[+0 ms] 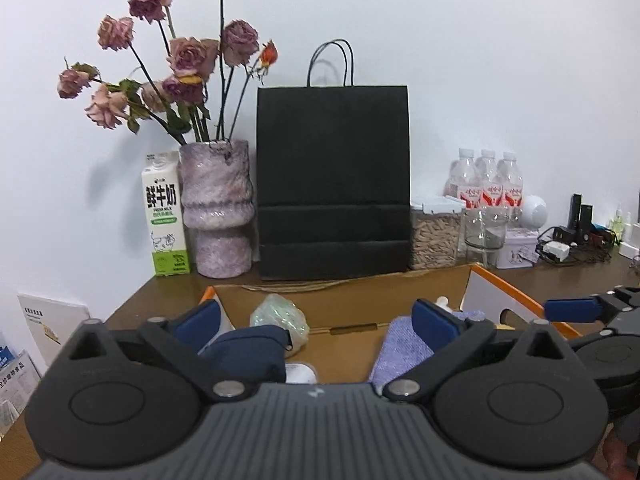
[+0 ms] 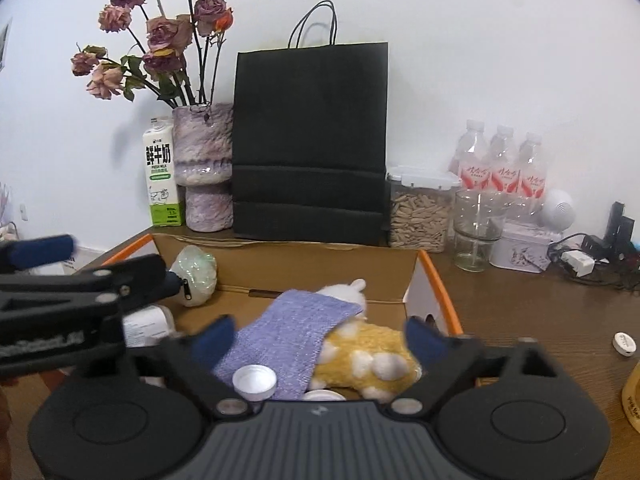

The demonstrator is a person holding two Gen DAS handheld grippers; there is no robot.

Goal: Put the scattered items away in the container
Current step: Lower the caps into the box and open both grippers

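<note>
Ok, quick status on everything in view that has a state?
Left hand-held gripper: open, nothing held.
Right hand-held gripper: open, nothing held.
Cardboard box: open, flaps up.
Purple cloth: in box, draped over plush toy.
Navy pouch: in box, zipped.
White cap: loose on table, outside box.
Black bag: upright.

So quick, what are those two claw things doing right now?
Left gripper: open, holding nothing, above the cardboard box.
Right gripper: open, holding nothing, above the purple cloth.
</note>
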